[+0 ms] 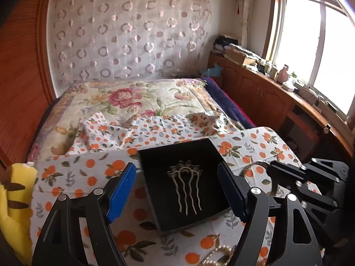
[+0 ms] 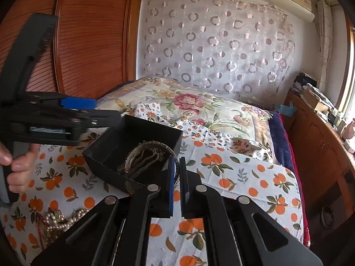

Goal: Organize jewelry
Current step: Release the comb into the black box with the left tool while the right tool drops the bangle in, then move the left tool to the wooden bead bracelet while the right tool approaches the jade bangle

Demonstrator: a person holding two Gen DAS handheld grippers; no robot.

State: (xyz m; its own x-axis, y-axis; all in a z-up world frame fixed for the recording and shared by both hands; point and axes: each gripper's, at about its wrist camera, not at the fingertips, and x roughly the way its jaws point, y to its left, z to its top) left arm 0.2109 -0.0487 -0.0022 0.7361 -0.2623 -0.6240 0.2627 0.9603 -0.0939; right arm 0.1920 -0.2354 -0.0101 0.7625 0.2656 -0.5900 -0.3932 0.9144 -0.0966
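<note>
A black jewelry box (image 1: pixel 155 155) sits on the orange-print cloth, also in the right wrist view (image 2: pixel 106 146). A metal hair comb (image 1: pixel 188 188) lies inside it. My left gripper (image 1: pixel 177 188) is open, its blue pads either side of the box, above it. My right gripper (image 2: pixel 176 177) is shut on a silver bangle (image 2: pixel 142 150) and holds it at the box's near rim, over the comb. The bangle's dark edge (image 1: pixel 250 168) shows by the right gripper in the left wrist view. A pearl necklace (image 2: pixel 66 219) lies on the cloth in front, also low in the left wrist view (image 1: pixel 221 250).
The cloth (image 2: pixel 244 177) covers a small table beside a bed with a floral quilt (image 1: pixel 133 97). A yellow plush (image 1: pixel 13 199) lies at the left. A wooden cabinet (image 1: pixel 266 93) with clutter runs under the window at the right.
</note>
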